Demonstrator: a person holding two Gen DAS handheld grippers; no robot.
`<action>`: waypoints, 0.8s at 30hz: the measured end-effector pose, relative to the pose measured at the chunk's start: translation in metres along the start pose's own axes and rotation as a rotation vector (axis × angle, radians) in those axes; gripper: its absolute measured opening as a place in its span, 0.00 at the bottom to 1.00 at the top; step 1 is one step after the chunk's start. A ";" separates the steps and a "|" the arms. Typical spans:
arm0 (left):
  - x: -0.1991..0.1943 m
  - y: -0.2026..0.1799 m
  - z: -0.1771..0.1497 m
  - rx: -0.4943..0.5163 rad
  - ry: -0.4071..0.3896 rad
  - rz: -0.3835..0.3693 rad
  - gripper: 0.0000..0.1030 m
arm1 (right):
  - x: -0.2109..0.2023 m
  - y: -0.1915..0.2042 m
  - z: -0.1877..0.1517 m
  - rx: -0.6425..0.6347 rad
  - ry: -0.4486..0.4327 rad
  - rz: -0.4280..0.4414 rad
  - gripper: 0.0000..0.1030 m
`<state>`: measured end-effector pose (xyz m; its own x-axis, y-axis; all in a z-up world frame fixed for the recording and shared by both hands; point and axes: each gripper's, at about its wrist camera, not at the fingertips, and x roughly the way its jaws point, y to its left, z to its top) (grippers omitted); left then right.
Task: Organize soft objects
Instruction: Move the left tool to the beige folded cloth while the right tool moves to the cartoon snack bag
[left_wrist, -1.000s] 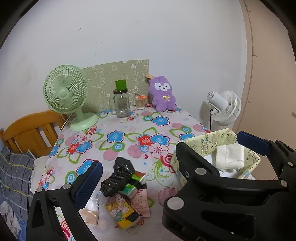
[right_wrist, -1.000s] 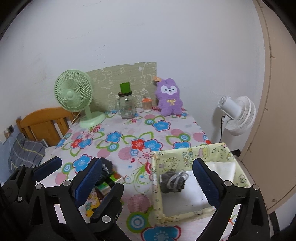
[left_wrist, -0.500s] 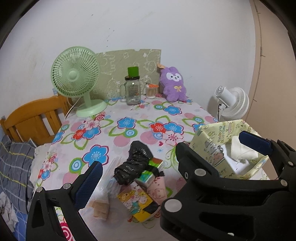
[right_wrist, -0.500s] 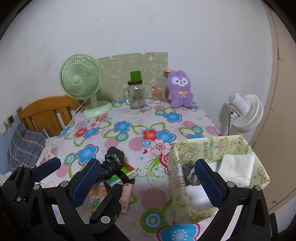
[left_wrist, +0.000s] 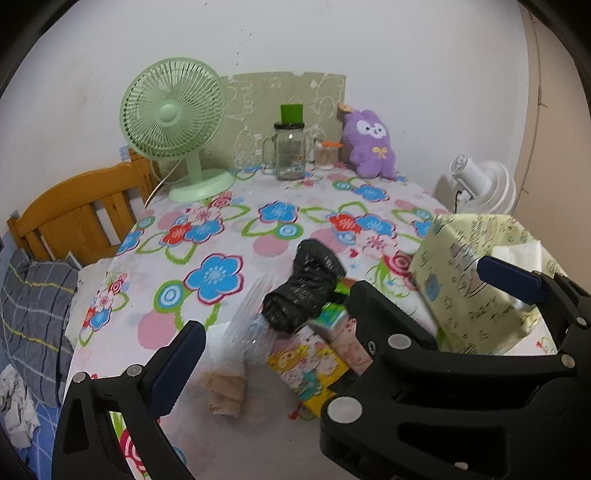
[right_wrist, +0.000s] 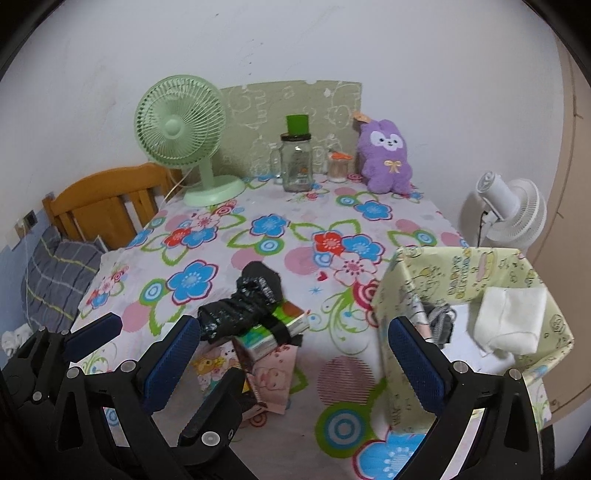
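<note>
Two grippers: your left gripper (left_wrist: 340, 302) and right gripper (right_wrist: 291, 354) both have their fingers spread wide, holding nothing.
Fabric bin: the yellow fabric bin (right_wrist: 458, 266) sits just beyond your right fingers, on the counter (right_wrist: 229, 258).
Bin contents: a folded white cloth (right_wrist: 509, 321) and a dark grey bundle (right_wrist: 439, 321).
Black bundle: the black bundle (left_wrist: 306, 291) lies between your left fingers, on top of the small packets (left_wrist: 314, 365); a beige cloth (left_wrist: 227, 393) lies beside them.
Change: both views sit lower and closer to the bundle than a second ago; nothing on the counter has moved.
</note>
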<state>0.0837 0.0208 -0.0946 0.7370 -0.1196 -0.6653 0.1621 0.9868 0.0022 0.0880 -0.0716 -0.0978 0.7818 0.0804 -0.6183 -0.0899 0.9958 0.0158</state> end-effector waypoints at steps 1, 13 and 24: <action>0.002 0.002 -0.002 0.001 0.005 0.002 0.96 | 0.002 0.002 -0.002 -0.006 0.002 0.003 1.00; 0.024 0.023 -0.018 -0.016 0.075 0.019 0.96 | 0.027 0.017 -0.014 -0.046 0.059 0.025 1.00; 0.041 0.041 -0.032 -0.035 0.133 0.057 0.89 | 0.045 0.031 -0.023 -0.077 0.116 0.052 0.98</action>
<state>0.0996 0.0603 -0.1452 0.6508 -0.0503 -0.7576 0.0982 0.9950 0.0183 0.1058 -0.0381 -0.1432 0.6989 0.1219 -0.7047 -0.1791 0.9838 -0.0075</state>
